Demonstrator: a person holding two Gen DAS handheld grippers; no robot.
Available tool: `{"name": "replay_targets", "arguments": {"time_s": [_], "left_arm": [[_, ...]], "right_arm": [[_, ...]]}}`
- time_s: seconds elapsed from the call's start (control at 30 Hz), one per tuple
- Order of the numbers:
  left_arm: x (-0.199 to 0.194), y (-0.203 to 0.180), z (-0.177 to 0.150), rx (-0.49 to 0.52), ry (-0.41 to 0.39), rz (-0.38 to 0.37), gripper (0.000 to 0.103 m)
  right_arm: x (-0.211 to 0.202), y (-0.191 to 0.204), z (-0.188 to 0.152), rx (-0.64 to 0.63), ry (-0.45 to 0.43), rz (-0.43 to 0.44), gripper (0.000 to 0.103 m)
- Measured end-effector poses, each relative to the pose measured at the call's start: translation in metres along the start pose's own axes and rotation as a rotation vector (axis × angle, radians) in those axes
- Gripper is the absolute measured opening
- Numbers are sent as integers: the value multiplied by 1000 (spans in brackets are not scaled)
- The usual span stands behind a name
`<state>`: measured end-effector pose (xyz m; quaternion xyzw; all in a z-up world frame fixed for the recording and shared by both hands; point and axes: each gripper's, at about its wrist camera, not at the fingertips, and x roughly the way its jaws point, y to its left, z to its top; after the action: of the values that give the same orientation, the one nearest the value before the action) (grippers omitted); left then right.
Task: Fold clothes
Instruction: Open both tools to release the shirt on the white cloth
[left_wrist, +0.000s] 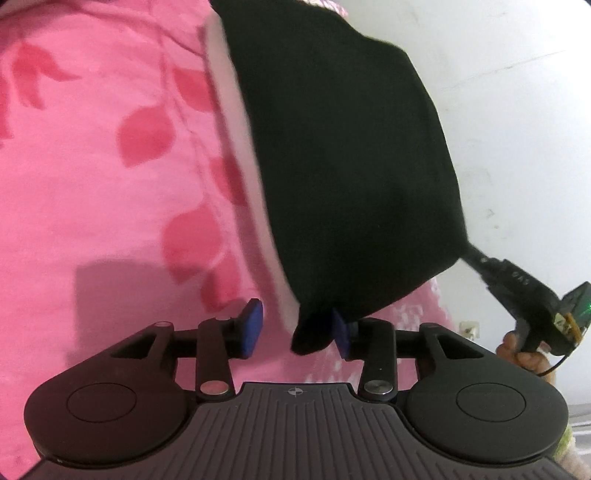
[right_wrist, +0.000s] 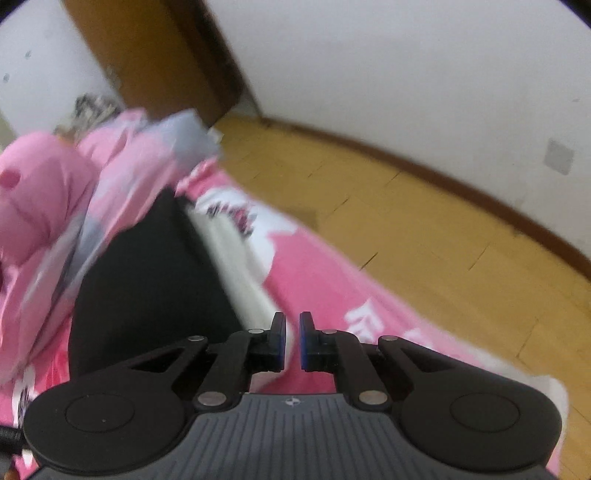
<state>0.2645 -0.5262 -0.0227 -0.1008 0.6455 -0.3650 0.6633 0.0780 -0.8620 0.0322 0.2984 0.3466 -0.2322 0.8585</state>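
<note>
Our left gripper hangs wide open around a corner of the black garment mid-frame; the right gripper pinches its lower-right corner, so it may slip onto the pink bedspread

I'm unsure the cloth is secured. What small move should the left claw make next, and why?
Probably close the left claw: its jaws stand apart around a corner of the black garment, while the right claw seems to grip the other corner.
</note>
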Motion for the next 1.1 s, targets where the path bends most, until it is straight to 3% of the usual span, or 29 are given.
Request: {"name": "replay_targets", "arguments": {"time_s": [0.13, 0.23, 0.4, 0.5, 0.63, 0.73, 0.87, 1.0, 1.1], "left_arm": [[-41, -7, 4, 67, -160, 45, 40], [-52, -24, 13, 149, -259, 46, 38], [-17, -35, 31, 193, -262, 64, 37], [4, -43, 42, 219, -264, 75, 34], [3, -39, 51, 218, -267, 73, 32], [-9, -39, 60, 240, -311, 63, 32], [-2, -46, 88, 244, -355, 69, 34], [18, -34, 110, 192, -329, 122, 36], [20, -33, 114, 190, -332, 140, 37]], "right_arm": [[-10, 28, 12, -121, -70, 54, 8], [3, 59, 23, -234, -60, 148, 8], [53, 88, 37, -258, -17, 227, 7], [86, 82, 46, -213, 34, 170, 2], [88, 79, 61, -191, 10, 58, 2], [82, 85, 73, -197, 4, 111, 2], [106, 106, 83, -211, 87, 212, 2], [146, 96, 98, -77, 136, 188, 0], [138, 100, 109, -42, 70, 136, 4]]}}
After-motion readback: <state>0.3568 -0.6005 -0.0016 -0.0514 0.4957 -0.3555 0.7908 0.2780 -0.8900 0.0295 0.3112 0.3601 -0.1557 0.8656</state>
